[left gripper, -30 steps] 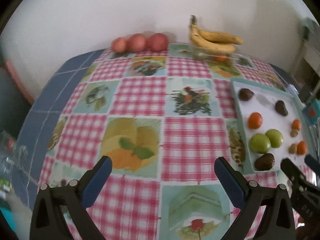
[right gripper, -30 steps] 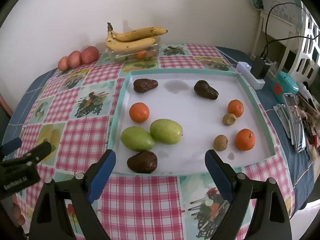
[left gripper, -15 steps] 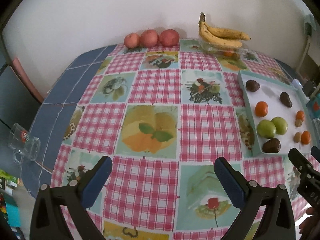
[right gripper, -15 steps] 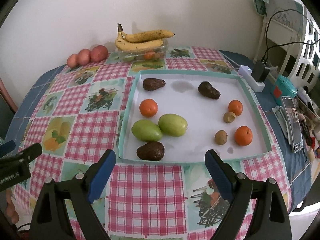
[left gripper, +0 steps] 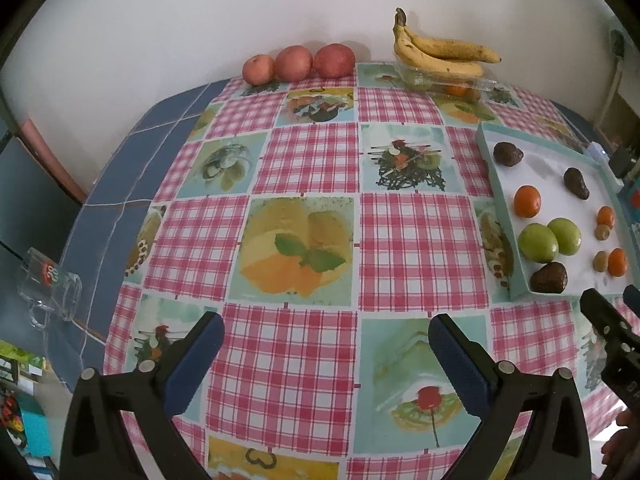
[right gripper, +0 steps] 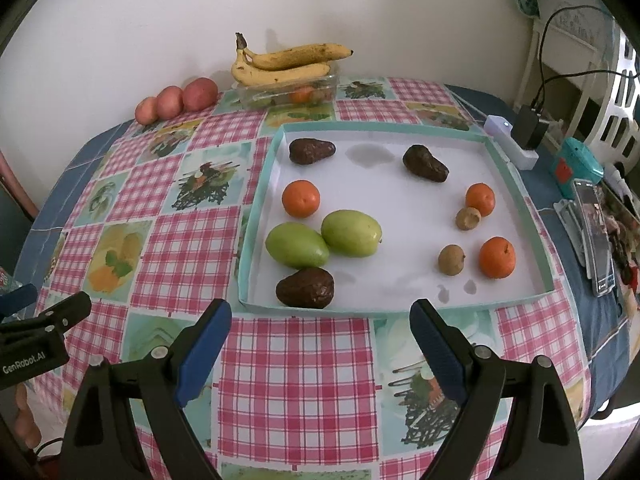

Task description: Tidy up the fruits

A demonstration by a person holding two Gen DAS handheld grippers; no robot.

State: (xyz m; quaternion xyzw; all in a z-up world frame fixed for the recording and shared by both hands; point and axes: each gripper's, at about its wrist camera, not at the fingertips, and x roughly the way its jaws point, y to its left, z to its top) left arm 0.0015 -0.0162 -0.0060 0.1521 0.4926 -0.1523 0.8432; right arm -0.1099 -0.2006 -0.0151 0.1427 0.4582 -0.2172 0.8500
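Note:
A white tray with a teal rim (right gripper: 256,216) lies on the checked tablecloth. In it are three dark avocados (right gripper: 306,287), two green mangoes (right gripper: 297,245), three oranges (right gripper: 301,198) and two small brown fruits (right gripper: 451,259). The tray also shows in the left wrist view (left gripper: 505,216). My right gripper (right gripper: 320,320) is open and empty, just short of the tray's near edge. My left gripper (left gripper: 326,334) is open and empty over the tablecloth, left of the tray.
Bananas (right gripper: 286,64) lie on a clear box with fruit at the back by the wall. Three red apples (left gripper: 298,63) sit beside it. A glass mug (left gripper: 50,292) lies at the table's left edge. A power strip (right gripper: 510,142), phone and clutter are right of the tray.
Both grippers have pulled back and up from the table, so more of the tablecloth and tray shows. Both stay open. No fruit has moved.

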